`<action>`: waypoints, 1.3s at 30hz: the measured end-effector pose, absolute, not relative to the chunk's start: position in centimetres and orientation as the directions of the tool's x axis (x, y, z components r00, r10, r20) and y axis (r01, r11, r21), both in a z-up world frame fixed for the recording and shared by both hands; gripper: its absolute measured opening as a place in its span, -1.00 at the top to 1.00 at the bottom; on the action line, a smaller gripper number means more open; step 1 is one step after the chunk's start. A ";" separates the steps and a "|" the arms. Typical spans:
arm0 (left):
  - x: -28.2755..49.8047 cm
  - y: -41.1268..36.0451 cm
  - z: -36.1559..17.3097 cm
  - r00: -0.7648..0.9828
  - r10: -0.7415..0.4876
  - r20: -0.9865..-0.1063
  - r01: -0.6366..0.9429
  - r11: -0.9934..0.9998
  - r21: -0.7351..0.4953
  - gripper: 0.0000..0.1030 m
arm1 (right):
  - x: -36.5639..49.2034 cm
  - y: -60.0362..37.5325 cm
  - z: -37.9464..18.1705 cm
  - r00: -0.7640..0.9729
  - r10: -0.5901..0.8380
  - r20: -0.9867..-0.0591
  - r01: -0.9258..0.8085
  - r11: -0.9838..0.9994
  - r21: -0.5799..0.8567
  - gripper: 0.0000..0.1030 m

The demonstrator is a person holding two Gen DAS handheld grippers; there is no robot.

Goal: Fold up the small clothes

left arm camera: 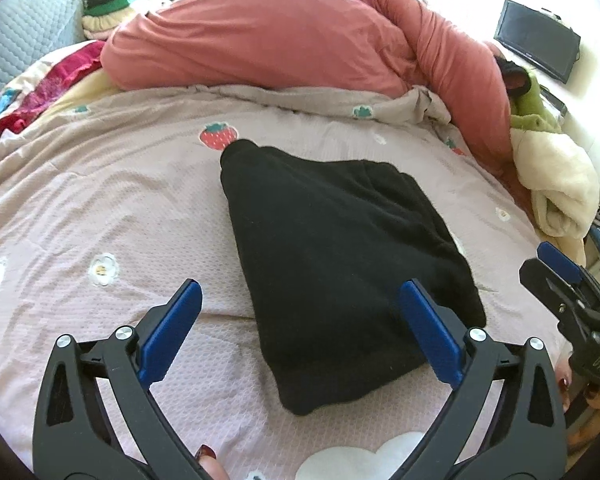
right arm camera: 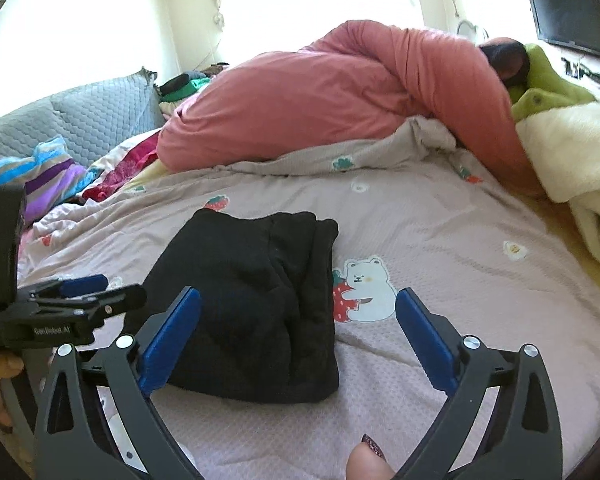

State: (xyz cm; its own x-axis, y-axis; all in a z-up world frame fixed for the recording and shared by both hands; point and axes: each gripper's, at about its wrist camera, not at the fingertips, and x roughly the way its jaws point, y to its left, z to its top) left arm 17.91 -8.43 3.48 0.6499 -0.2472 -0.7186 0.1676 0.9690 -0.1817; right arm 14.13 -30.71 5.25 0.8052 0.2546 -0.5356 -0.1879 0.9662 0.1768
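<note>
1. The black garment [left arm camera: 336, 264] is lying folded into a compact bundle on the bed cover [left arm camera: 100, 200], in the middle of the left wrist frame and the lower left-centre of the right wrist frame [right arm camera: 256, 300].
2. Judging progress: this piece is looking finished, or close to it. Layers are stacking on one another, with a rounded fold edge nearest the cameras. No loose sleeve or leg is trailing out.
3. What may be left, as a guess: squaring the bundle or setting it aside, then taking another piece. A heap of coloured fabric [right arm camera: 56, 168] is sitting at the left edge of the right wrist frame, but whether it belongs to the task I cannot tell.
4. The left gripper [left arm camera: 300, 304] is standing wide with nothing between its blue pads; the garment is showing behind it, not clamped.
5. The right gripper [right arm camera: 298, 308] is also standing wide and empty, over the bundle's right edge and a bear print [right arm camera: 368, 292] on the cover.
6. Look of the garment: thick, soft, matte black, fleecy or knit. It is tapering to a narrow end toward the strawberry print [left arm camera: 219, 135], and the far edge is showing a few rolled ridges.
7. A pink duvet [left arm camera: 280, 36] is piling up across the top of both frames, well apart from the bundle.
</note>
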 end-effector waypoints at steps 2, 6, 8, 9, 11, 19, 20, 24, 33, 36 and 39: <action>17.3 -8.1 3.9 0.661 -0.242 -0.710 0.167 0.970 -0.175 -0.81 | 13.4 -30.6 5.5 0.814 0.250 -0.524 -0.187 0.967 0.170 -0.91; 15.8 -7.5 4.9 0.688 -0.227 -0.689 0.170 0.974 -0.151 -0.81 | 11.7 -30.5 6.3 0.834 0.246 -0.494 -0.187 0.968 0.166 -0.91; 14.9 -7.1 5.5 0.702 -0.222 -0.676 0.171 0.975 -0.143 -0.81 | 11.0 -30.6 6.8 0.844 0.242 -0.480 -0.185 0.969 0.164 -0.91; 14.5 -6.9 5.7 0.708 -0.220 -0.672 0.170 0.975 -0.140 -0.81 | 10.8 -30.6 7.0 0.846 0.240 -0.476 -0.183 0.970 0.163 -0.91; 13.8 -6.5 6.1 0.718 -0.216 -0.662 0.167 0.976 -0.137 -0.81 | 10.2 -30.7 7.4 0.850 0.234 -0.472 -0.179 0.971 0.159 -0.91; 11.0 -5.0 6.7 0.741 -0.199 -0.641 0.164 0.980 -0.114 -0.81 | 7.7 -30.0 8.1 0.860 0.204 -0.468 -0.165 0.979 0.122 -0.91; 10.6 -4.9 6.7 0.741 -0.198 -0.642 0.166 0.980 -0.110 -0.81 | 7.4 -29.9 8.1 0.860 0.202 -0.469 -0.164 0.979 0.121 -0.91; 9.1 -4.4 6.1 0.741 -0.192 -0.644 0.162 0.981 -0.107 -0.81 | 6.0 -29.7 7.8 0.856 0.199 -0.477 -0.158 0.980 0.124 -0.91; 6.8 -3.3 4.5 0.732 -0.197 -0.652 0.148 0.980 -0.130 -0.81 | 3.7 -28.6 4.8 0.819 0.192 -0.541 -0.134 0.980 0.145 -0.91; 6.3 -3.0 3.8 0.728 -0.190 -0.659 0.134 0.982 -0.134 -0.81 | 3.5 -28.4 3.6 0.799 0.194 -0.570 -0.123 0.979 0.161 -0.91; 6.0 -2.8 3.3 0.720 -0.188 -0.668 0.126 0.982 -0.142 -0.81 | 3.2 -28.2 2.8 0.784 0.192 -0.590 -0.114 0.979 0.167 -0.91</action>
